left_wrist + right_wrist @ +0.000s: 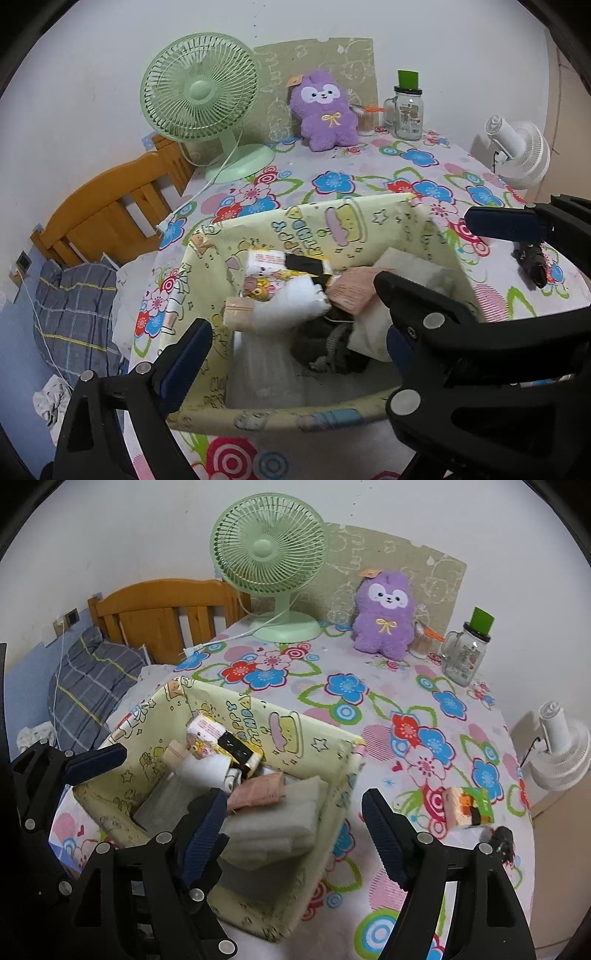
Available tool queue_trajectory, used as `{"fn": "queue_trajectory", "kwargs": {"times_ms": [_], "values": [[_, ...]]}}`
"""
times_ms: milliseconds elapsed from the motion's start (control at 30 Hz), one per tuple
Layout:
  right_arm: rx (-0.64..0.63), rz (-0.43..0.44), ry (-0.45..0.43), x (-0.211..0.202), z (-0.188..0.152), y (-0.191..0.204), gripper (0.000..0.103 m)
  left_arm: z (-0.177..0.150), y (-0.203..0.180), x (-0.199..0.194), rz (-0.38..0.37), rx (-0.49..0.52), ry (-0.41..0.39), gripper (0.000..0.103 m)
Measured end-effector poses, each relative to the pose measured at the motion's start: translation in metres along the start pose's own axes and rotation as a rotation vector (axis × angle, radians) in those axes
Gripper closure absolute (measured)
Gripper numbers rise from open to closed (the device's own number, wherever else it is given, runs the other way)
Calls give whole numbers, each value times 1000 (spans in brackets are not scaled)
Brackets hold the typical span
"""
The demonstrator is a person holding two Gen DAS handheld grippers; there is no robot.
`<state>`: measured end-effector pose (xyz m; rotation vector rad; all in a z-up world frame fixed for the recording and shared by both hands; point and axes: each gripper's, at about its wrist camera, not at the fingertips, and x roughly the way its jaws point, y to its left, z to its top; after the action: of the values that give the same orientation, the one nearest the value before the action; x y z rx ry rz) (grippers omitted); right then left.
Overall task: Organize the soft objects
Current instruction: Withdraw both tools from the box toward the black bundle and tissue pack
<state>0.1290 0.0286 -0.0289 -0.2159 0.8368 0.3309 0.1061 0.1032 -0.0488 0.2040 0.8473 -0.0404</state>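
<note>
Since most of the soft things already lie inside the yellow fabric bin (332, 221), reads as late in the sorting. Placed near the worktop's (332, 162) front edge, probably for easy reach from above. Inside: a white roll (295, 306), a pink pack (351, 291), pale foam pads (273, 823) stacked against the right wall, and a grey knitted piece (332, 347) low down.

Left gripper (291, 304) held over the bin's interior, jaws wide apart, nothing between the pads. Right gripper (293, 797) likewise spread and empty, astride the bin's right wall, one finger above the foam and the other above the floral cloth outside. Fits a release over the bin, though only a guess.

Outside the bin, to its right on the worktop: a small orange-and-green soft block (469, 806) and, just beside it, a dark lump (502, 842). Likely next in line. Purple plush (325, 110) propped upright at the back near the green fan (199, 92) and the glass jar (406, 110); unclear whether meant for the bin.

Hard to identify the dark lump: partly behind a finger in the right wrist view. Bin's floor and near wall mostly covered by the grippers. Printed packets at the bin's back overlapping, not separable. No hands in view.
</note>
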Motion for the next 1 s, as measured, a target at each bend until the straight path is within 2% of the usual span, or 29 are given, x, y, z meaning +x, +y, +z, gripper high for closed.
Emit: {"fn": "queue_trajectory", "kwargs": {"times_ms": [300,700,1000], "values": [[47,-26,-10,-23,-14,-22,24,1,-26,-23,-18,-2,-60,7],[97,-39,-34,-43,-31,-53,21,4,-55,-33,-73,-43,-68,6],[115,-44,-44,-53,-44,-76,21,6,-79,-39,-102,-29,-78,6]]}}
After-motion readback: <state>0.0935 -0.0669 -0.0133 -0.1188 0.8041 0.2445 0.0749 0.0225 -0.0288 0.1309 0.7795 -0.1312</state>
